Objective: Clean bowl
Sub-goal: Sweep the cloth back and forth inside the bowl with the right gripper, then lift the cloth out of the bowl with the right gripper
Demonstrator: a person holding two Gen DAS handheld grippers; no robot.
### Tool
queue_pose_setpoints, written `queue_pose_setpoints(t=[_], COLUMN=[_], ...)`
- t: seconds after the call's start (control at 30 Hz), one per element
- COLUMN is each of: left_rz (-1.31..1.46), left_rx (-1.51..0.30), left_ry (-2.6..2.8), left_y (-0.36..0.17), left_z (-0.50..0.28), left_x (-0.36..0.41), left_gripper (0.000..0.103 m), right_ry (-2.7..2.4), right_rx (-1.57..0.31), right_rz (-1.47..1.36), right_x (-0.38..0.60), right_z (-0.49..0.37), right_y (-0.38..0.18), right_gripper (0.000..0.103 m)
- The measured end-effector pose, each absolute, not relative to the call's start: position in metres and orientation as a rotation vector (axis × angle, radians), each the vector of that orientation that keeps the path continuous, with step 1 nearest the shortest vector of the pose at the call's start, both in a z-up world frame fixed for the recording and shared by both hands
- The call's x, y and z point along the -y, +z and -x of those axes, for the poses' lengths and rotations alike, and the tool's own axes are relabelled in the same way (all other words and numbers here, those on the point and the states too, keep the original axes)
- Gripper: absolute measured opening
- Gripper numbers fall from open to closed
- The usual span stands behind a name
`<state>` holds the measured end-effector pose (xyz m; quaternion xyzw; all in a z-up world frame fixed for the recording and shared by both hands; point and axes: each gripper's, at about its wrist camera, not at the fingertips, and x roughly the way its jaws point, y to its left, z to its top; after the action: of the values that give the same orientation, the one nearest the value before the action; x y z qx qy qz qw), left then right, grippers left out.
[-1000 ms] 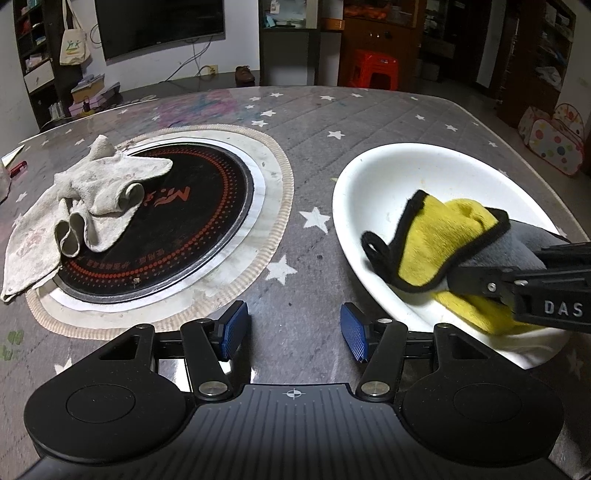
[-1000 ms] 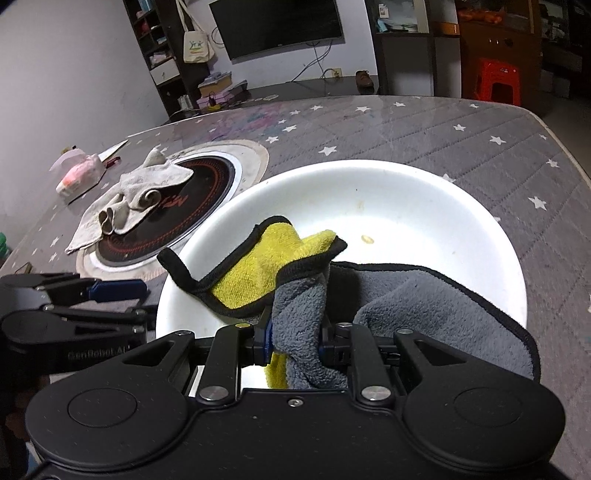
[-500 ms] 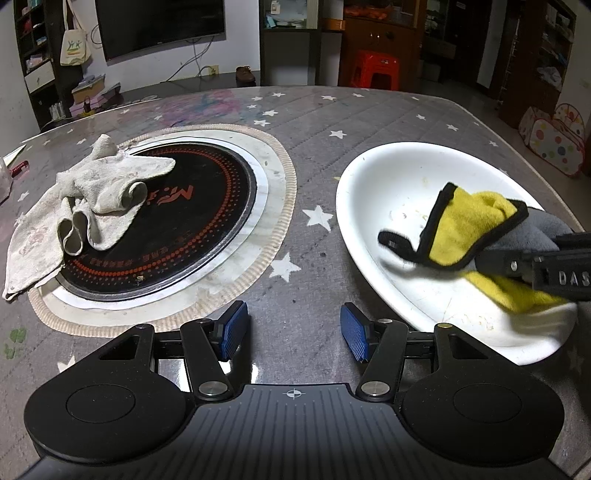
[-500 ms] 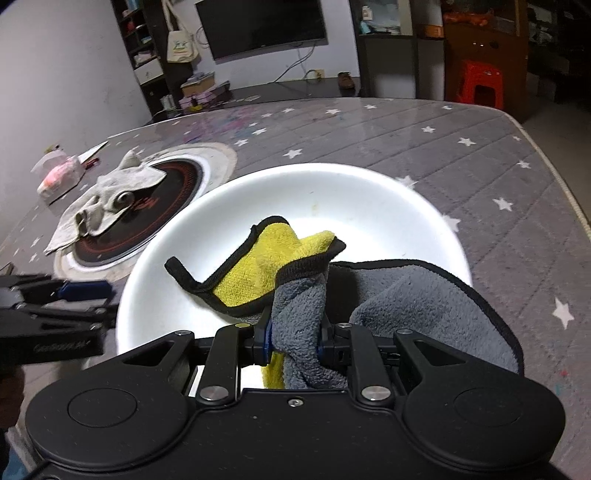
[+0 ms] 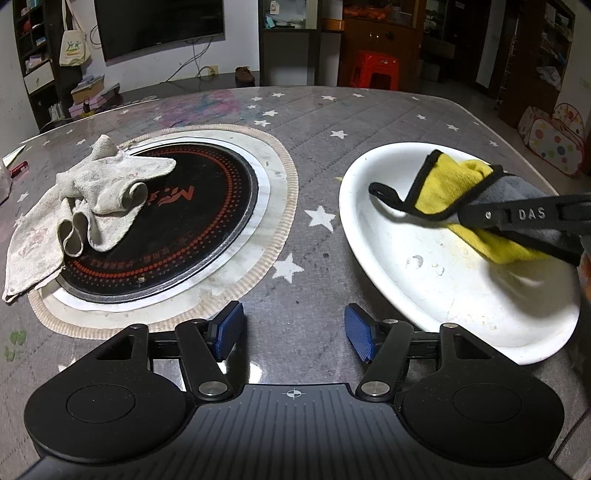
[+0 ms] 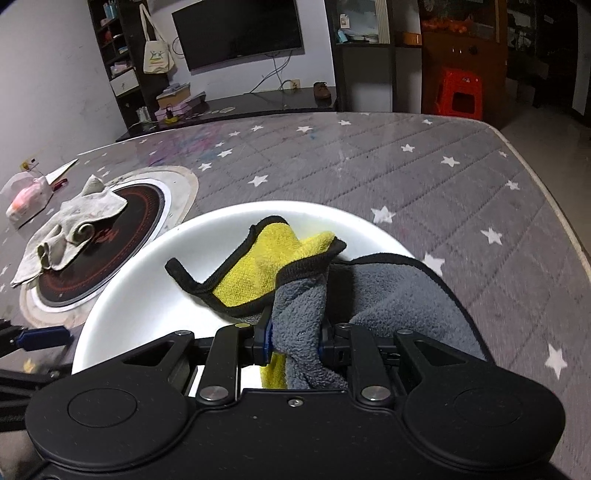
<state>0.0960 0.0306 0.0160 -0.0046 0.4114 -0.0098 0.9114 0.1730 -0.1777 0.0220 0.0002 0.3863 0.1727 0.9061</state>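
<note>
The right claw (image 6: pixel 295 345), clamped tight on the yellow-and-grey cloth (image 6: pixel 280 269), has swept it toward the far right side of the white bowl (image 5: pixel 436 280), which sits on the star-patterned tabletop (image 5: pixel 314 155) just right of the round black cooktop (image 5: pixel 177 221). A second ago the cloth lay nearer the bowl's middle, so wiping seems underway; specks remain on the bared floor (more passes likely needed). The left claw (image 5: pixel 293 334) stays wide open and empty, just beside the bowl's near rim.

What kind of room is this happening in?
Most likely a home living or dining room: a wall-mounted TV, a table with a built-in round cooktop, and a red plastic stool behind.
</note>
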Motion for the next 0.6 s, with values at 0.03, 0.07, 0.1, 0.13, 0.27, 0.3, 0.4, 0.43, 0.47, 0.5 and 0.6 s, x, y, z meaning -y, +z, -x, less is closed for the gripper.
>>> queue_pose_setpoints(t=[0.03,0.07,0.1,0.13,0.27,0.3,0.4,0.43,0.47,0.5,0.6], left_rz=[0.010,0.009,0.009,0.009,0.005,0.004,0.005,0.006,0.008,0.008,0.009], left_rx=[-0.848,-0.848,-0.847,-0.847,-0.847,-0.847,-0.848,-0.849,-0.851,-0.852,-0.853], left_ry=[-0.021,-0.021,-0.021,-0.021,-0.020,-0.020,-0.020,-0.018,-0.017,-0.015,-0.007], left_y=[0.016,0.016,0.016,0.016,0.015,0.014,0.014,0.015,0.015,0.015,0.015], left_z=[-0.096,-0.096,-0.096,-0.096,-0.097,-0.097,-0.097,-0.098,-0.098,-0.098,-0.098], left_x=[-0.031,-0.031,-0.031,-0.031,-0.031,-0.031,-0.031,-0.032,-0.032,-0.033,-0.034], left_gripper=[0.064,0.065,0.066,0.066,0.068,0.068,0.068,0.069,0.069,0.069,0.069], right_ry=[0.354,0.352,0.349,0.346,0.327,0.321,0.304,0.298,0.293,0.287,0.253], right_rx=[-0.795,-0.792,-0.787,-0.781,-0.751,-0.743,-0.721,-0.713,-0.706,-0.698,-0.671], right_rz=[0.003,0.007,0.011,0.015,0.019,0.015,0.005,0.001,-0.003,-0.006,-0.015], right_x=[0.180,0.182,0.182,0.182,0.189,0.192,0.200,0.203,0.206,0.209,0.221], right_z=[-0.174,-0.175,-0.175,-0.175,-0.175,-0.176,-0.177,-0.177,-0.178,-0.178,-0.182], right_y=[0.022,0.023,0.024,0.025,0.033,0.036,0.043,0.046,0.049,0.051,0.062], right_gripper=[0.021,0.021,0.021,0.021,0.021,0.021,0.021,0.021,0.021,0.021,0.021])
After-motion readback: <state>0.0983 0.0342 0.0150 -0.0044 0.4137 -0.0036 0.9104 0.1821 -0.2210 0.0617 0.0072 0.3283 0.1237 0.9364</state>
